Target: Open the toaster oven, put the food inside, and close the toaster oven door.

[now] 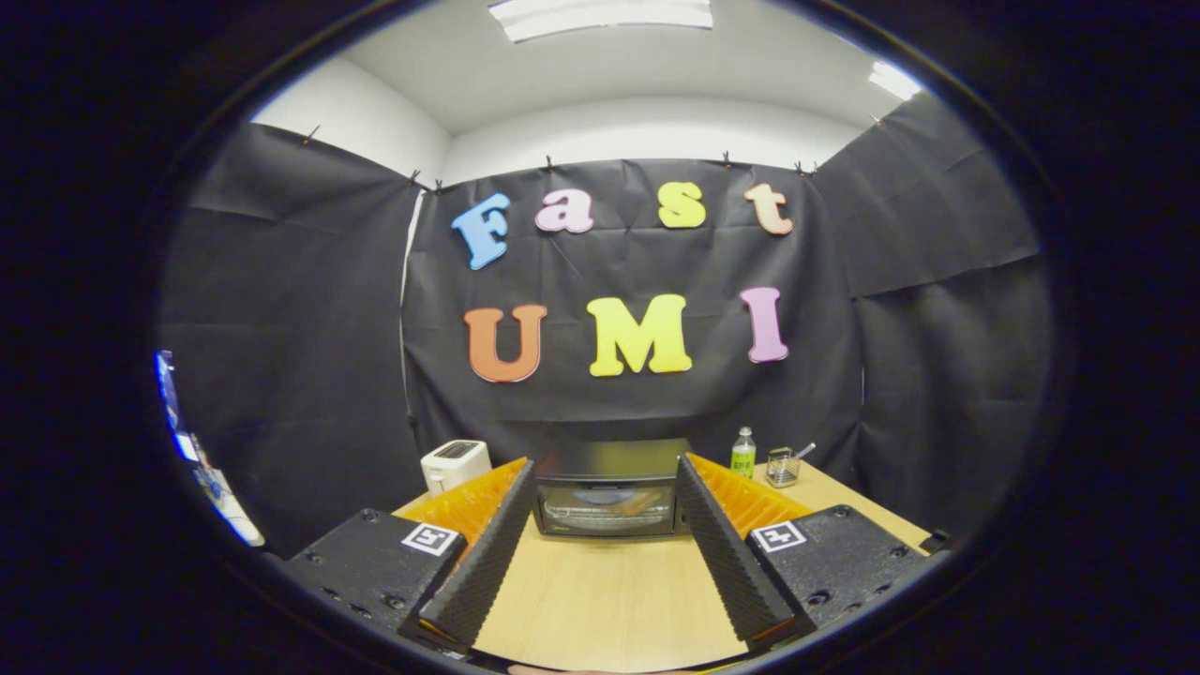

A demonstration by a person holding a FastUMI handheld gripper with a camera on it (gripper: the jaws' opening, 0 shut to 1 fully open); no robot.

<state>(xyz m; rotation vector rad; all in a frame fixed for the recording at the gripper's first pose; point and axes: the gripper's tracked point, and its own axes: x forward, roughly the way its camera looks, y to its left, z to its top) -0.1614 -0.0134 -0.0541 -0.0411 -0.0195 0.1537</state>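
Claw (605, 478): we hold it wide open with nothing in it, aimed straight at the oven.
Toaster oven (607, 489): door shut, sitting just past our fingers (487, 553) on the table (609, 600), so we can reach its door.

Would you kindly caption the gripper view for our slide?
Open gripper frames the closed black toaster oven beyond it on the light wooden table.

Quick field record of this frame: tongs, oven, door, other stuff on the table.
tongs: open, holding nothing, both fingers spread wide
oven: at the table's far end, beyond the fingertips, framed between them
door: shut, rack visible through the glass
food: none identifiable on the table
toaster: white, left of the oven
bottle: right of the oven
basket: small wire one, beside the bottle
table: light wood
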